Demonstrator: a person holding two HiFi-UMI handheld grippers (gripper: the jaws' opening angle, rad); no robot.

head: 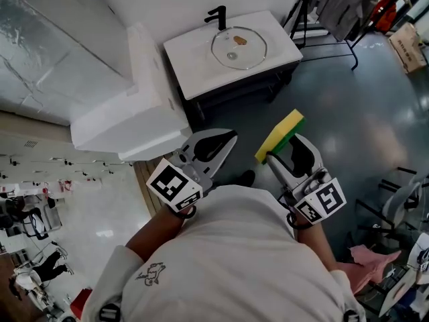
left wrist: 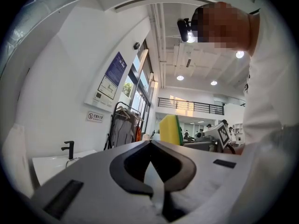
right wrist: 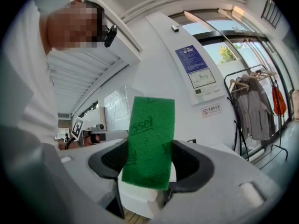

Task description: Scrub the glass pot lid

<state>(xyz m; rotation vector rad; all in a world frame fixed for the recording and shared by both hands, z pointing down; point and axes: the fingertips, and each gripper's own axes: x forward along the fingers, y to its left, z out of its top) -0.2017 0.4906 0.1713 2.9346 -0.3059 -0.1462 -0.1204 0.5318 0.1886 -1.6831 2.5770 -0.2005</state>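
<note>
In the head view the round, clear glass pot lid, with a small metal knob at its centre and a brownish smear on the glass, lies flat in the basin of the white washbasin table. It sits just in front of a black tap. The lid is straight ahead of both claws and well apart from them, roughly between the lines they point along, so neither looks clearly nearer. The left claw is shut and holds nothing. The right claw is clamped on one end of a rectangular yellow foam sponge with a green scouring layer. The sponge's long axis runs on from the claw toward the table, so this hand is probably the one meant to scrub. A bulky white foam box stands to the left of the left claw, beside the table. In the left gripper view the smooth grey jaws of the left claw meet at their tips, with no thing between them. The sponge stands upright just beyond and to the right, and the tap is far off to the left. In the right gripper view the right claw pinches the sponge, whose coarse, fibrous green face is turned to the camera and sticks well past the tips. No lid can be made out here.
</note>
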